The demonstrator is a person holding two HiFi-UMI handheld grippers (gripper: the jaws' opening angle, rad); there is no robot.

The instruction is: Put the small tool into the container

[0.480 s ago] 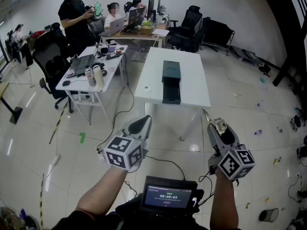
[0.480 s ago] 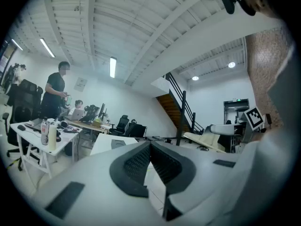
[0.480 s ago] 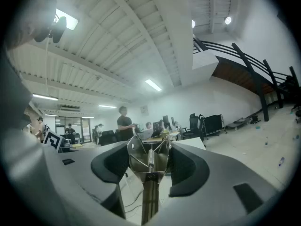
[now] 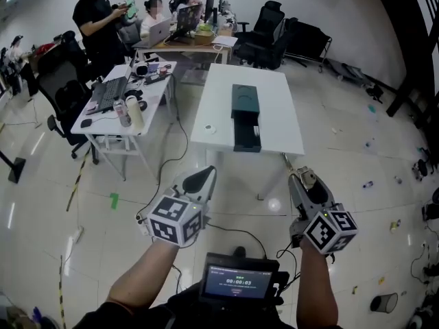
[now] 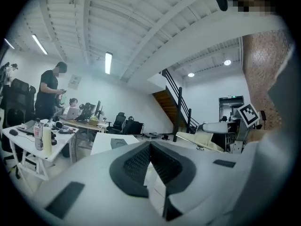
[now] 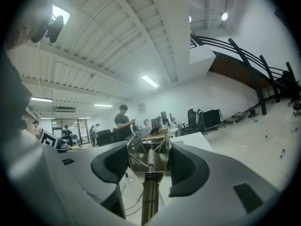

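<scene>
While the jaws of the left gripper (image 4: 203, 177) sit closed together and empty, those of the right gripper (image 4: 302, 181) clamp the small metal tool (image 6: 149, 160) short of the white table (image 4: 278, 108), where the dark container (image 4: 245, 101) lies at the middle.

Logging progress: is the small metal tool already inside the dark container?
No, the small metal tool is clamped in the right gripper, away from the dark container on the white table.

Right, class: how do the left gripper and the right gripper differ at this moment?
The left gripper has its jaws together, with nothing between them; the right gripper has them apart, clamped on a metal tool. The tool juts ahead of the right gripper; nothing juts from the left gripper. Both carry a marker cube.
</scene>
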